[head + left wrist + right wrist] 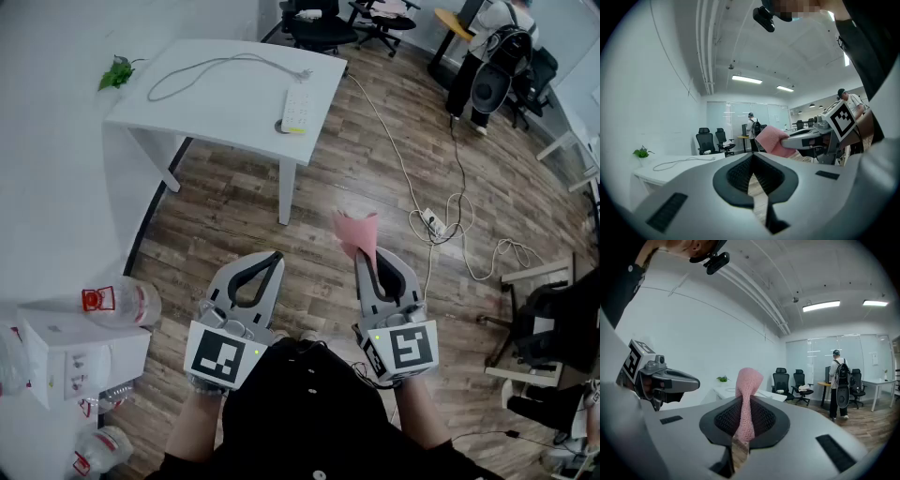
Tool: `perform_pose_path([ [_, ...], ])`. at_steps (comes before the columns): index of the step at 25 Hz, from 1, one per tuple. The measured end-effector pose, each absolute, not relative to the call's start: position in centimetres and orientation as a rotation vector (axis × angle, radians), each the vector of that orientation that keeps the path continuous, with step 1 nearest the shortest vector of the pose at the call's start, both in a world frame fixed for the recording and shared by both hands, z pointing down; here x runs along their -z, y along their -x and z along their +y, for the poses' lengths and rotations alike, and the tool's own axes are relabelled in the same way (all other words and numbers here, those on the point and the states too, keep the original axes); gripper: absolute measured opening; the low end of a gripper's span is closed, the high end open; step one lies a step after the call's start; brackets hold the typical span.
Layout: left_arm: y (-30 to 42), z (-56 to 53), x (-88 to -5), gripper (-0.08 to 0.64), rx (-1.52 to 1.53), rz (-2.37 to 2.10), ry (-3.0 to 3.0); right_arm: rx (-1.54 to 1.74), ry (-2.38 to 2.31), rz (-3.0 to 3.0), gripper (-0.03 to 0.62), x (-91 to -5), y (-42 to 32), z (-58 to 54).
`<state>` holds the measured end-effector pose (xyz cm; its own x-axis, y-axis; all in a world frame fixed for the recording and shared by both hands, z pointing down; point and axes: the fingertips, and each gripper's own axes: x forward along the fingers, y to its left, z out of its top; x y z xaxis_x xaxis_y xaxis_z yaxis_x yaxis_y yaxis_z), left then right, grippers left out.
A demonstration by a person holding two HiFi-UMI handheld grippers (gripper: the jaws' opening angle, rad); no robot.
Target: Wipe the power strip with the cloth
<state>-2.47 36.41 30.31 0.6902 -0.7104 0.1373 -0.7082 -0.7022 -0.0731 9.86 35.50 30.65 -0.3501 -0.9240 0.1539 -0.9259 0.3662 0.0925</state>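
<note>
A white power strip (296,111) lies near the right edge of a white table (197,103), its grey cable (211,67) looped across the top. Both grippers hang over the wooden floor, well short of the table. My right gripper (367,259) is shut on a pink cloth (356,232), which sticks up past its tips. In the right gripper view the cloth (747,385) stands pinched between the jaws of that gripper (746,401). My left gripper (270,257) is shut with nothing in it. From the left gripper view (752,157) the cloth (769,139) shows to the right.
A second power strip (431,221) with tangled cables lies on the floor to the right. A small plant (116,73) sits at the table's far left corner. Boxes and water bottles (75,347) stand at lower left. Office chairs (323,23) and a standing person (487,56) are farther back.
</note>
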Motion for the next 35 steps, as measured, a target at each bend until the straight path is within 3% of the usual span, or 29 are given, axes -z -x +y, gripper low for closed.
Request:
perform_pose_path([
  [35, 4.8, 35.3, -30.3, 0.011, 0.173, 1.156, 2.924, 0.013, -1.716, -2.363, 0.055, -31.0, -7.8, 35.6],
])
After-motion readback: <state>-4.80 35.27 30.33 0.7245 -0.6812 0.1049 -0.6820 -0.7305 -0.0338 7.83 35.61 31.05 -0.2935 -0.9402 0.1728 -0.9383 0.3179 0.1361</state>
